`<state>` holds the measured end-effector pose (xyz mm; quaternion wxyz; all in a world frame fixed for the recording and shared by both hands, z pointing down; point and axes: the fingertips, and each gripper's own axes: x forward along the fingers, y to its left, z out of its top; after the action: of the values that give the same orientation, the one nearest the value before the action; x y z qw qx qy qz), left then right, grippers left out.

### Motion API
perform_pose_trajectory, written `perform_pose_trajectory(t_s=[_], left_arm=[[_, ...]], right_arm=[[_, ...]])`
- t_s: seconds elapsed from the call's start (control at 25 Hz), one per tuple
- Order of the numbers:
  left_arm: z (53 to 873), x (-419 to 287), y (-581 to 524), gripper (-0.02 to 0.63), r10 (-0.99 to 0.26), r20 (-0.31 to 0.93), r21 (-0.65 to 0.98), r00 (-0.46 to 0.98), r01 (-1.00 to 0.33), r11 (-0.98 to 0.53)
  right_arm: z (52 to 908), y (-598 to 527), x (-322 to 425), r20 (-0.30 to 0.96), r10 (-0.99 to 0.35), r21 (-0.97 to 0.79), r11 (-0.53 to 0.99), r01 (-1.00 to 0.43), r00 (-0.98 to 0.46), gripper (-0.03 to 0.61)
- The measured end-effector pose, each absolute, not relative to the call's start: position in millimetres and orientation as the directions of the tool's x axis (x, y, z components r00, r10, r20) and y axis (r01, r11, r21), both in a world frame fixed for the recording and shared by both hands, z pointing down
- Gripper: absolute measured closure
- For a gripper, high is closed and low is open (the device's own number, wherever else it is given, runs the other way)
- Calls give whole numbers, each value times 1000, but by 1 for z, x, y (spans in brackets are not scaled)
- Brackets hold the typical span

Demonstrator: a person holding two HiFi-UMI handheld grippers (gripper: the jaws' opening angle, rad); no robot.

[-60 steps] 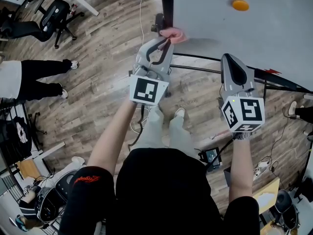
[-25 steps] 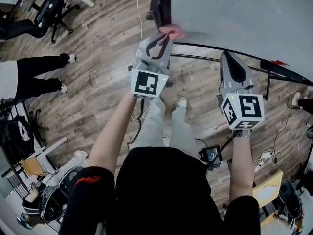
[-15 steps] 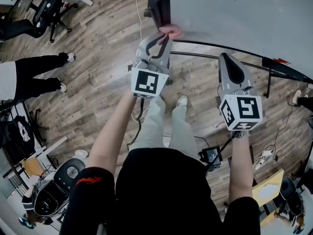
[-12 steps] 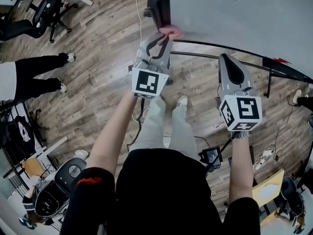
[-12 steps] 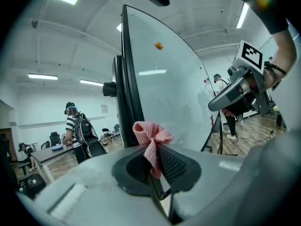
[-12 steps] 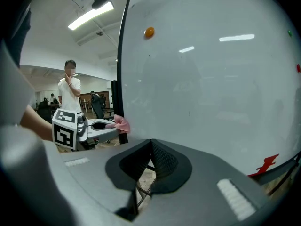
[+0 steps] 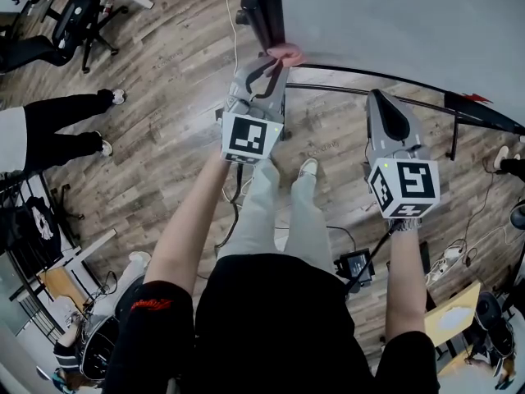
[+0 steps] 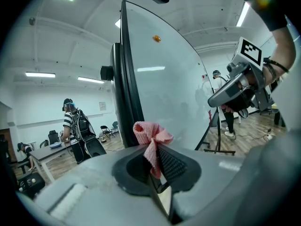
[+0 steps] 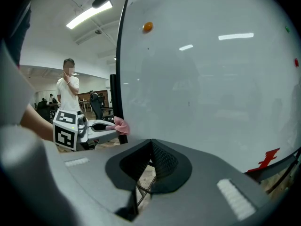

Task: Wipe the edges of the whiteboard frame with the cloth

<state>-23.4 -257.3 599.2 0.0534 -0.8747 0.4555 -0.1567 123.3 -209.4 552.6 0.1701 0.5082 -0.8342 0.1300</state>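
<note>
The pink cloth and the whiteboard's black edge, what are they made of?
The pink cloth looks like soft woven fabric: a bumpy weave shows and it crumples. The black edge looks smooth and hard with a faint sheen, maybe plastic or painted metal; I cannot tell which.

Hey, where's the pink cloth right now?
In the head view the pink cloth is at upper centre, pinched in the left gripper, right at the lower left corner of the dark whiteboard frame.
</note>
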Motion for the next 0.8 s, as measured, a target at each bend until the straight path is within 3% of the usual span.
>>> perform_pose_trajectory(t_s=[0.8], left_arm=[[649,-23,-257,592,-780,304,-228,548,-753,-618]], right_arm=[[581,-211,129,443,-802,-62,418,-906,-400,577]])
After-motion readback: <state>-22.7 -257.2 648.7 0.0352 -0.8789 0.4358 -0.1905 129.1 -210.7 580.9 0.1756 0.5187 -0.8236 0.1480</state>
